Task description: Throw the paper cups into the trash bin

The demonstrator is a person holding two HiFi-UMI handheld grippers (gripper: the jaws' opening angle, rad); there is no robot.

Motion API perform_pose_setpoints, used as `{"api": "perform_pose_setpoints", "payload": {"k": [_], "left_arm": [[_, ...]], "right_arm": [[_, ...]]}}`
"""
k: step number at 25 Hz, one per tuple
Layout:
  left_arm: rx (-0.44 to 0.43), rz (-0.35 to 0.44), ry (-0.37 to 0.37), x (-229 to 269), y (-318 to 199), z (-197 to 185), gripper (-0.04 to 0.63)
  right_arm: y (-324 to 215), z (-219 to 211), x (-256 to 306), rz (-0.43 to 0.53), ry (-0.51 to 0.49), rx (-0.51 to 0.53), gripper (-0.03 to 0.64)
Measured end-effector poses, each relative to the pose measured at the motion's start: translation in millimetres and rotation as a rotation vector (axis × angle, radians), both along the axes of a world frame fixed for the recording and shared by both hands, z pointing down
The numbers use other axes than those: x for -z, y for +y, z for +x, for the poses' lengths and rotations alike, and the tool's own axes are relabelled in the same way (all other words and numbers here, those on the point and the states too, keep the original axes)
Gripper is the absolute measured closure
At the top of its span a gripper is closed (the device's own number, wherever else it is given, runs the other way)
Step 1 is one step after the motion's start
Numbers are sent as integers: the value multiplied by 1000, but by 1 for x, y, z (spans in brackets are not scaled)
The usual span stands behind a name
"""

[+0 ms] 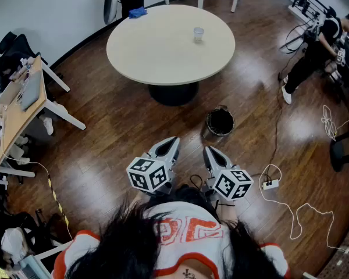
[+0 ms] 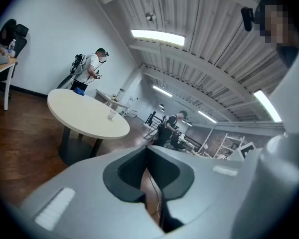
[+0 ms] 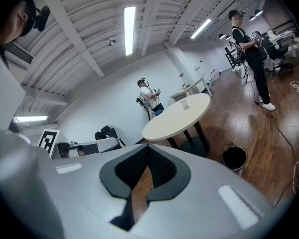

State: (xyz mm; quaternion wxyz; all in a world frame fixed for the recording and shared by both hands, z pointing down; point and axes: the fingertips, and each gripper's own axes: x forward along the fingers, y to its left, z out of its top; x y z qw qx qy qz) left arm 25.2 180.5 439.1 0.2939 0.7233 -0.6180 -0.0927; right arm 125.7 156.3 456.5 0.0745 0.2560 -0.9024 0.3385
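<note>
Cup [image 1: 198, 34], pale and cylindrical, stands toward the round cream table's [image 1: 145, 57] far right edge. Left gripper [image 1: 174, 139] and right gripper [image 1: 208, 149] are both closed, empty.

Cup [image 1: 198, 34] upright on round table [image 1: 163, 45] — black bin [image 1: 220, 121] on floor [image 1: 122, 127].

1. left grey two-jaw gripper [image 1: 170, 143]: held just ahead of the wearer's orange-and-white shirt [image 1: 189, 230], left of its midline, pointing forward and slightly down. Jaws together, nothing between them. A black-and-white marker cube [image 1: 146, 174] sits at its rear.
2. right grey two-jaw gripper [image 1: 211, 151]: just ahead of the shirt, right of midline, same tilt. Jaws together, empty. A second marker cube [image 1: 232, 183] sits at its rear.
Tips near each other, not touching.
</note>
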Motion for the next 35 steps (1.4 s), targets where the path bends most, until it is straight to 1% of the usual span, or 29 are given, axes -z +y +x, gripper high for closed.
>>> {"api": "perform_pose_setpoints", "payload": {"k": [5,9,14,20,25,31,35], "left_arm": [[-1,-6,-10,-3,-4,11,595],[-15,9,-35,1,-5,14,595],[-6,15,-54,5,-8,0,595],[-10,14,-64,1,-32,-19,595],[-15,21,-62,3,-63,-47,595],[3,27,-59,8,-92,-98,595],[19,28,-57,6,-105,-129,595]], "right_arm": [[-5,8,-6,-3,1,6,615],[-11,6,-9,13,5,-5,615],[-15,-12,-6,21,11,10,615],[-36,-31,-9,14,15,2,615],[-66,-59,-4,36,23,4,615],[-91,-105,7,46,12,3,615],[-104,-126,5,47,22,-5,614]]}}
